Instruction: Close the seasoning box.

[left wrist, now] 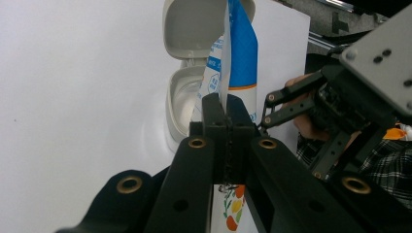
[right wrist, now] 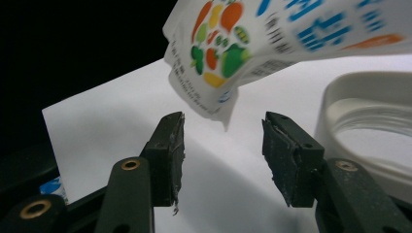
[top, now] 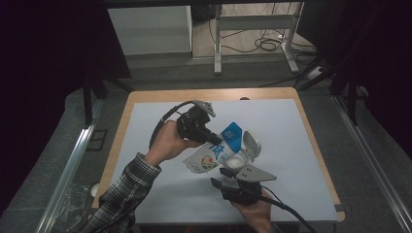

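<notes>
High view: left tool (top: 215, 140) clamps a printed pouch (top: 214, 154) by its edge, holding it tilted in the air just beside and partly over the open white container (top: 239, 161), whose hinged lid (top: 251, 144) stands up behind. Right tool (top: 219, 178) sits just below the container, jaws half apart, holding nothing.

Pouch reads as light, soft film: it will flop and slide under a flat pinch. Judged best gripped at a sealed edge or corner, where the film is doubled and stiffer; the free lower corner is the obvious second hold.

Left gripper view: jaws shut tight on the pouch's thin edge (left wrist: 227, 104), container (left wrist: 180, 99) straight beyond. The high view cannot show that seam grip.

Right gripper view: pouch corner (right wrist: 214, 73) hangs above the gap between the jaws, touching neither; container rim (right wrist: 369, 104) beside it on the white counter (right wrist: 111, 126).
</notes>
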Demonstrator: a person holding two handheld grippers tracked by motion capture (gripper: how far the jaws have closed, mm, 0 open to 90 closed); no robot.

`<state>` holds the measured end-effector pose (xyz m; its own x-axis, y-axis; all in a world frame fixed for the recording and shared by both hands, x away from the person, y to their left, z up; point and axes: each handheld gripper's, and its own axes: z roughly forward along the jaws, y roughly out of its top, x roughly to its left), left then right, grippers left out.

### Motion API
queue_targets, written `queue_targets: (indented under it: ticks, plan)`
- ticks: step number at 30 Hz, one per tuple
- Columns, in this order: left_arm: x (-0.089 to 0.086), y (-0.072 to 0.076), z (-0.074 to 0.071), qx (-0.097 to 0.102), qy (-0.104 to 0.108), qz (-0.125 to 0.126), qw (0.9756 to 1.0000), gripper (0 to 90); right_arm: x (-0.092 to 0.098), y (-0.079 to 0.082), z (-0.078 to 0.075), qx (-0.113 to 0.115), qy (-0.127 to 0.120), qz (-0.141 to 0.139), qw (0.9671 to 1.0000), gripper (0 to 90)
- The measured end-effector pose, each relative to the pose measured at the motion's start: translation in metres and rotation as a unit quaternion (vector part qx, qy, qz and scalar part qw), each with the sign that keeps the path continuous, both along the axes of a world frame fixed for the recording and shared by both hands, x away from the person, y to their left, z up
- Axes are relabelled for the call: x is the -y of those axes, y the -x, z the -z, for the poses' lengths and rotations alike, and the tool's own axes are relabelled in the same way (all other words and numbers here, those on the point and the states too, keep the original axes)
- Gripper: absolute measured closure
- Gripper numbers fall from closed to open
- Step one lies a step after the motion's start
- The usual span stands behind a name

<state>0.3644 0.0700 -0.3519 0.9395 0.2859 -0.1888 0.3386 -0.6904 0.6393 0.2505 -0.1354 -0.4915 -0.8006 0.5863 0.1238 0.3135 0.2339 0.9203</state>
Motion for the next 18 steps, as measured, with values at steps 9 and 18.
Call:
queue_targets:
  ticks: [9, 18]
  plan:
    - [-0.003, 0.0, 0.002, -0.001, 0.003, -0.001, 1.0, 90.0, 0.008, -0.007, -0.007, -0.014, -0.011, -0.003, 0.9998, 50.1]
    - [-0.008, 0.003, 0.0, 0.0, 0.005, -0.002, 1.0, 90.0, 0.014, -0.007, -0.016, -0.008, -0.015, 0.005, 0.9998, 49.7]
